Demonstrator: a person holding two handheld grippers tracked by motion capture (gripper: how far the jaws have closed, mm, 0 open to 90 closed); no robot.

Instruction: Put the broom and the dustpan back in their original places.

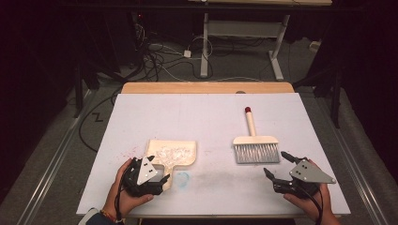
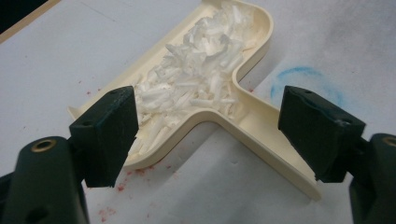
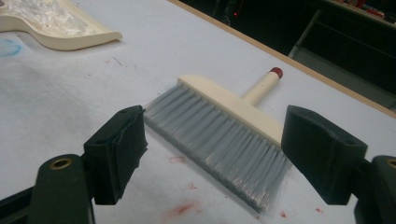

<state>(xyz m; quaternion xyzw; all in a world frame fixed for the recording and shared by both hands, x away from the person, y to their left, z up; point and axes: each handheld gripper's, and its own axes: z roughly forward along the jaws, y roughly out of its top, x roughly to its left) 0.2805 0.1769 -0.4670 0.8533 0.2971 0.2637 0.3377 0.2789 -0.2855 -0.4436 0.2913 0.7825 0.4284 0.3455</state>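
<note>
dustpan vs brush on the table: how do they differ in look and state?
The dustpan holds a heap of white shreds; the brush carries nothing. The dustpan lies with its handle toward the person, between the open jaws of the left gripper; the brush's handle points away, with a red tip, and its grey bristles face the open right gripper. Both are cream plastic and lie flat on the white table.

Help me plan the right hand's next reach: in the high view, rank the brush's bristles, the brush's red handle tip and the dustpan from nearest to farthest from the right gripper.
From the right gripper:
1. Bristles, just up and left of it.
2. Red handle tip, farther up the table.
3. Dustpan, across on the left, by the left gripper.
</note>
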